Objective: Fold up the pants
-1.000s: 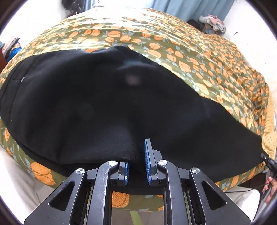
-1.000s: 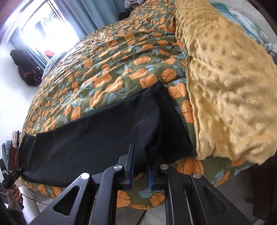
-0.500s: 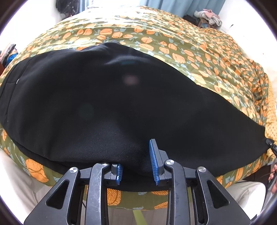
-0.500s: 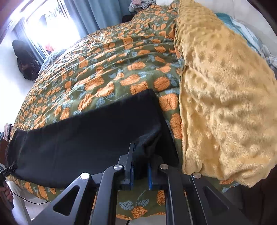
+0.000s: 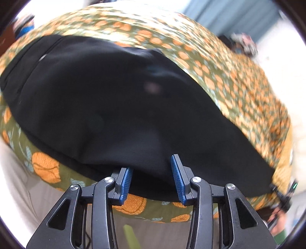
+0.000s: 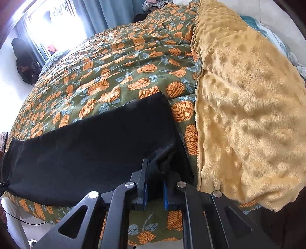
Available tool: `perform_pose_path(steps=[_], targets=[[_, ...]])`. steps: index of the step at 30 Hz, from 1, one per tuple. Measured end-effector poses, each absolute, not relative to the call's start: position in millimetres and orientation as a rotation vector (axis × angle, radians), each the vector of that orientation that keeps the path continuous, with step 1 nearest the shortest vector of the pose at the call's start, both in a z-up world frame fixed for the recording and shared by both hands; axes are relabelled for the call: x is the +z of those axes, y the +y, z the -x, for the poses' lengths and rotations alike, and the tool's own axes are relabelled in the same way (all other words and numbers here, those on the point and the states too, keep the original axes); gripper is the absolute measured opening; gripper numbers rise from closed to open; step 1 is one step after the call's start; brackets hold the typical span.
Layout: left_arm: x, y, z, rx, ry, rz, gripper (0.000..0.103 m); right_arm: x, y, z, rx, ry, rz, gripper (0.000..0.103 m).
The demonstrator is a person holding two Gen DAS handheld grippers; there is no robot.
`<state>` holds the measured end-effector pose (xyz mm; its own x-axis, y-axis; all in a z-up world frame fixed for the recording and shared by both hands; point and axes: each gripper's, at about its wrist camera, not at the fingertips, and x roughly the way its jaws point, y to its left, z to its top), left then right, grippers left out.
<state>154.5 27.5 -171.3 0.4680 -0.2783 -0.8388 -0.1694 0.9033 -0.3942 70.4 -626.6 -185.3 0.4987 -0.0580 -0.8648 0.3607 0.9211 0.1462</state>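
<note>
Left gripper [image 5: 152,177]: jaws apart around the black pants [image 5: 114,107], near the bed's front edge; close before lifting.
Right gripper [image 6: 155,189]: clamped on the hem; lift evenly over the quilt [image 6: 118,63].

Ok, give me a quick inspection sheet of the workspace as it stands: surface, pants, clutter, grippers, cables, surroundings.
Surface: bed with floral quilt.
Job's things: black pants spread flat along the near bed edge.
Clutter: yellow dotted blanket beside the pants' hem end.
Grippers: left gripper open at the pants' edge; right gripper shut on the hem corner.
Cables: thin black cable hanging below the bed edge.
Surroundings: blue curtains, bright window, dark bag on floor.
</note>
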Motion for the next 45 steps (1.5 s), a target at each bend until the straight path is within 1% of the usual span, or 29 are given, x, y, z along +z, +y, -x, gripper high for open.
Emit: perform_pose_path(steps=[1, 2, 4, 7, 12, 14, 15, 16, 18, 19, 20, 21, 26, 29, 32, 34, 35, 38, 40, 41, 42, 43, 44, 45], targets=[[-173.4, 34.0, -154.5, -0.065, 1.089, 0.502, 0.031, -185.4, -626.5, -70.4, -0.259, 1.022, -0.328, 0.012], [-176.8, 38.5, -154.7, -0.071, 1.093, 0.535, 0.008, -185.4, -626.5, -70.6, -0.260, 1.022, -0.326, 0.012], [-181.2, 39.0, -154.1, -0.076, 1.114, 0.539, 0.006, -185.9, -626.2, -70.8, -0.260, 1.025, -0.325, 0.012], [-177.3, 28.6, -144.4, -0.057, 1.118, 0.460, 0.004, -185.7, -626.8, -70.6, -0.254, 1.029, -0.325, 0.012], [-179.7, 20.1, -139.4, -0.040, 1.137, 0.383, 0.004, -184.7, -628.6, -69.1, -0.246, 1.040, -0.317, 0.012], [-178.1, 17.7, -141.1, -0.036, 1.142, 0.357, 0.006, -185.0, -629.1, -69.8, -0.235, 1.050, -0.317, 0.013], [-176.7, 15.2, -142.1, -0.032, 1.150, 0.331, 0.008, -184.7, -629.4, -70.3, -0.225, 1.055, -0.320, 0.016], [-174.7, 13.9, -141.2, -0.018, 1.163, 0.296, 0.017, -183.7, -630.4, -70.4, -0.213, 1.061, -0.328, 0.020], [-170.7, 13.6, -135.3, 0.012, 1.189, 0.237, 0.029, -178.8, -633.3, -67.8, -0.176, 1.059, -0.361, 0.050], [-167.8, 13.6, -129.1, 0.021, 1.194, 0.208, 0.039, -172.7, -634.9, -64.3, -0.157, 1.044, -0.379, 0.058], [-164.3, 13.6, -122.7, 0.028, 1.192, 0.180, 0.044, -166.4, -634.6, -61.3, -0.168, 1.032, -0.368, 0.072], [-160.8, 14.9, -115.5, 0.032, 1.184, 0.157, 0.045, -158.3, -635.0, -57.5, -0.187, 1.019, -0.340, 0.074], [-147.6, 10.1, -96.2, 0.004, 1.136, 0.073, 0.045, -138.7, -645.5, -56.2, -0.104, 0.977, -0.332, 0.074], [-143.3, -3.7, -101.8, -0.028, 1.118, 0.044, 0.045, -149.9, -648.4, -77.7, -0.031, 0.996, -0.342, 0.074], [-136.2, -9.3, -101.8, -0.054, 1.098, 0.030, 0.045, -175.4, -658.6, -103.4, -0.016, 1.052, -0.381, 0.073], [-133.5, -12.2, -101.1, -0.055, 1.083, 0.015, 0.047, -191.0, -662.3, -113.3, -0.016, 1.112, -0.367, 0.069], [-133.4, -12.5, -101.7, -0.051, 1.081, 0.013, 0.049, -196.4, -662.4, -114.3, 0.013, 1.139, -0.384, 0.063], [-136.8, -12.3, -101.3, -0.052, 1.094, 0.025, 0.050, -195.8, -660.5, -108.8, 0.157, 1.162, -0.447, 0.063], [-141.0, -17.2, -104.0, -0.063, 1.110, 0.027, 0.050, -195.5, -666.3, -103.8, 0.222, 1.152, -0.530, 0.061], [-141.5, -20.5, -105.6, -0.071, 1.116, 0.025, 0.050, -198.5, -670.4, -102.3, 0.211, 1.158, -0.552, 0.057], [-141.1, -24.0, -107.3, -0.081, 1.116, 0.024, 0.050, -203.1, -673.0, -102.0, 0.189, 1.169, -0.562, 0.047], [-139.1, -27.5, -107.7, -0.094, 1.110, 0.020, 0.050, -208.5, -673.4, -102.3, 0.171, 1.181, -0.571, 0.041], [-136.0, -30.1, -107.3, -0.103, 1.098, 0.012, 0.050, -212.3, -672.2, -103.2, 0.162, 1.192, -0.581, 0.030], [-133.4, -31.4, -106.2, -0.108, 1.085, 0.003, 0.050, -213.7, -670.4, -103.3, 0.168, 1.193, -0.602, 0.014]])
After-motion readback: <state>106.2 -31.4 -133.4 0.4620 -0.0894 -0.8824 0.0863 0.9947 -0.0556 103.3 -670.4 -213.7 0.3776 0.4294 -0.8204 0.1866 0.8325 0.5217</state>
